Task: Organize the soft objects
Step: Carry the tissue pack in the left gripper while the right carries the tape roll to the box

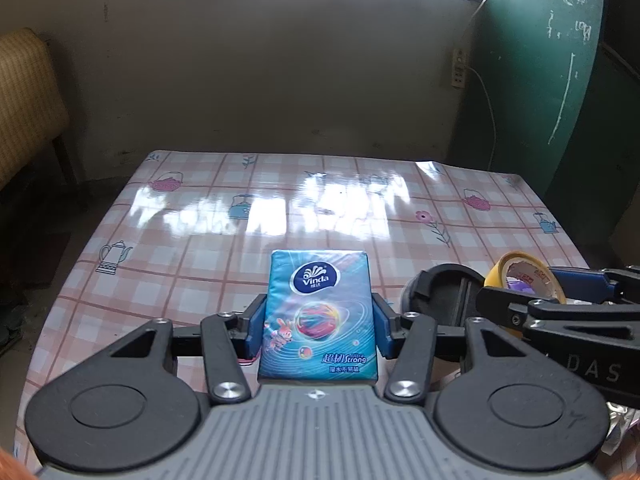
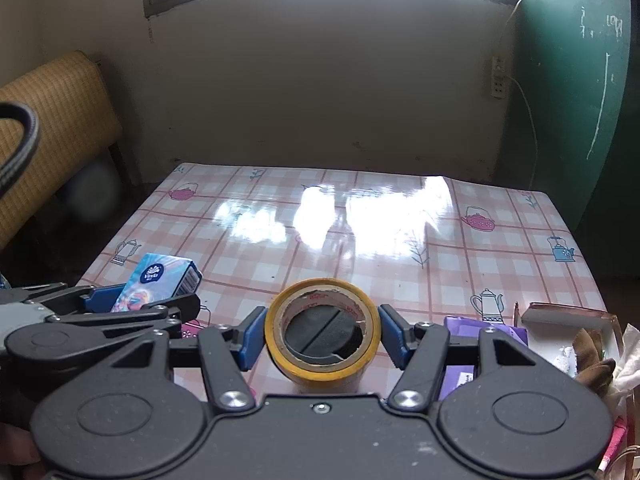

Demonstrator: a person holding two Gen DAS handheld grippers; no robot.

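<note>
tissue pack (image 1: pixel 318 316), low in the middle of the frame, sits squeezed in my left gripper (image 1: pixel 319 326) while my right gripper (image 2: pixel 322 336) hugs the tape roll (image 2: pixel 322 334), so i think i'm carrying both and next need a spot on the table (image 1: pixel 192 240).

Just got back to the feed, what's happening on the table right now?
A person holds a gripper in each hand above the checked table. The left gripper has its jaws closed on a blue tissue pack. The right gripper has its jaws closed on a yellow tape roll. Neither is set down yet.
</note>
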